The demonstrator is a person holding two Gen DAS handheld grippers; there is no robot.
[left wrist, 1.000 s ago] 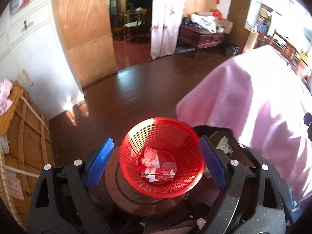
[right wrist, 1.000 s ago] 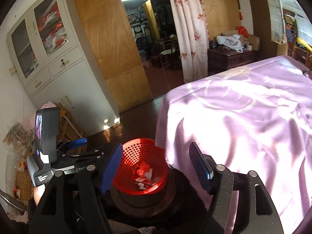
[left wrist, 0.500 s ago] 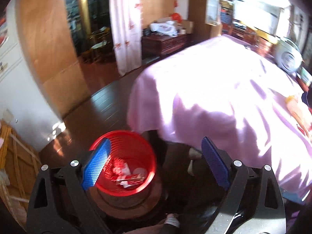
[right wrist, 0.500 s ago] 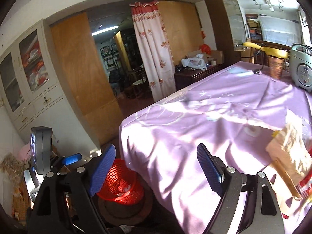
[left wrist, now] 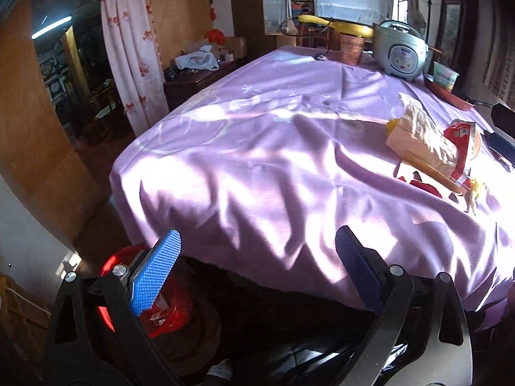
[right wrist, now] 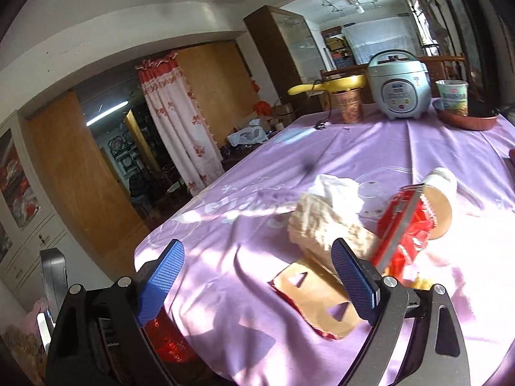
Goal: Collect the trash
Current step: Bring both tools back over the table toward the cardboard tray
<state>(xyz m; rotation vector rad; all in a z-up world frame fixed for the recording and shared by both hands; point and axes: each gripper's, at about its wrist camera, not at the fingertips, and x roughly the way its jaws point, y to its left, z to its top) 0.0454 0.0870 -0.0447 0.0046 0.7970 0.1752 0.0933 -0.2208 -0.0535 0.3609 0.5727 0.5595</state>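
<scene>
A red mesh basket (left wrist: 112,263) with wrappers inside stands low on a round stool beside the purple-clothed table (left wrist: 257,160). My left gripper (left wrist: 257,234) hovers over the table's near corner, its jaws opening with nothing between them. In the right wrist view trash lies on the cloth: a crumpled pale bag (right wrist: 318,225), a white tissue (right wrist: 334,186), a red wrapper (right wrist: 405,231) and a flat cardboard piece (right wrist: 322,302). My right gripper (right wrist: 257,244) is just short of that pile, jaws opening and empty. The same pale bag (left wrist: 421,135) shows at the right in the left view.
A rice cooker (right wrist: 397,87), a printed cup (right wrist: 349,104), a second cup (right wrist: 452,95) in a brown dish (right wrist: 466,120) stand at the table's far end. A flowered curtain (right wrist: 180,122) and white cabinet (right wrist: 19,209) are at the left.
Both views have swung from the red basket rightward onto the table, so the trash pile has come into sight. Both pairs of jaws stand wider than before.
</scene>
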